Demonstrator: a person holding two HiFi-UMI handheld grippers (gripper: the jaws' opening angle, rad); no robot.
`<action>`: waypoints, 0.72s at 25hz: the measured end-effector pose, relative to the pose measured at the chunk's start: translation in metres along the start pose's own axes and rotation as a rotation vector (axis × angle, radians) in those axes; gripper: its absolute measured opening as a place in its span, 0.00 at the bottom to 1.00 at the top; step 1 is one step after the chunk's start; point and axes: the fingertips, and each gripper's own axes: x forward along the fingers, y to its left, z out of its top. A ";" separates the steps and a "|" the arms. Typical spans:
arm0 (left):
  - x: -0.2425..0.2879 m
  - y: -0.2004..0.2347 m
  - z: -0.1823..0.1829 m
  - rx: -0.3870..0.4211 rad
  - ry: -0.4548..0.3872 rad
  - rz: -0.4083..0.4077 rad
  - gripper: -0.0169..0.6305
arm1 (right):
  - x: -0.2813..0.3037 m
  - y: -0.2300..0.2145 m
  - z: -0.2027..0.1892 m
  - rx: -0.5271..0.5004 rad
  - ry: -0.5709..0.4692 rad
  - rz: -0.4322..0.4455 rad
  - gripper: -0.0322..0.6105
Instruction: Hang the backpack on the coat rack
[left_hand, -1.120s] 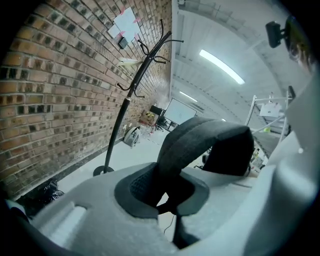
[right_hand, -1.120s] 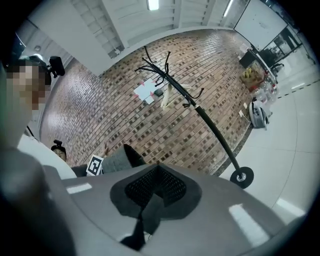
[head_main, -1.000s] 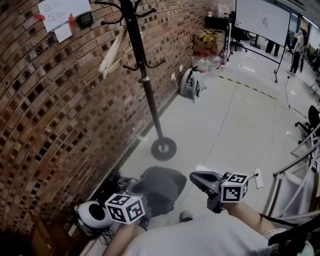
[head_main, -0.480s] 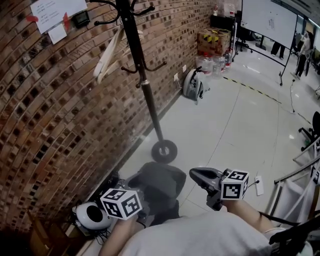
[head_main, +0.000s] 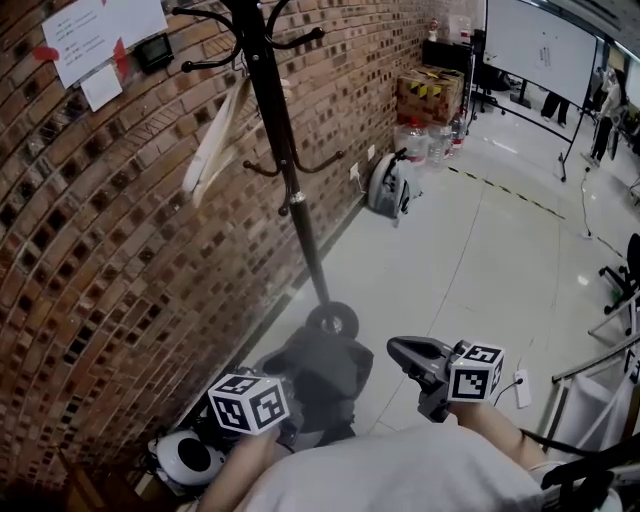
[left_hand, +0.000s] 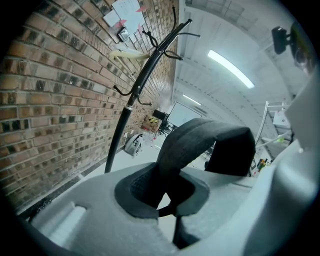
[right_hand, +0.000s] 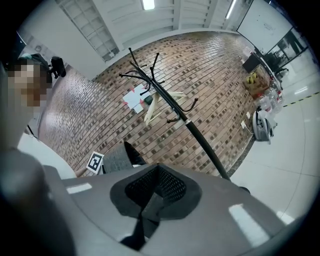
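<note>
While my left fingers (left_hand: 95, 220) grasp the backpack (head_main: 320, 372) strap (left_hand: 192, 142), my right fingers (right_hand: 235, 205) are clenched; the coat rack (head_main: 298, 220) stands ahead.

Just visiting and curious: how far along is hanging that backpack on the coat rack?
Done: the strap of the backpack is clamped in the left tool, and the backpack hangs from it. In hand: it hangs low near the foot of the coat rack. Left: lifting the strap onto a hook; none holds it yet.

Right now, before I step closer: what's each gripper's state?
Left gripper: closed on the backpack handle.
Right gripper: closed on a thin strap.
</note>
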 end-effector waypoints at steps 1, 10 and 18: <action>0.006 0.005 0.008 0.005 0.003 -0.005 0.06 | 0.006 -0.005 0.005 0.005 -0.003 -0.006 0.05; 0.059 0.062 0.081 0.032 0.031 -0.030 0.06 | 0.057 -0.050 0.050 0.041 -0.038 -0.071 0.05; 0.098 0.108 0.143 0.043 0.031 -0.036 0.06 | 0.088 -0.080 0.068 0.064 -0.066 -0.116 0.05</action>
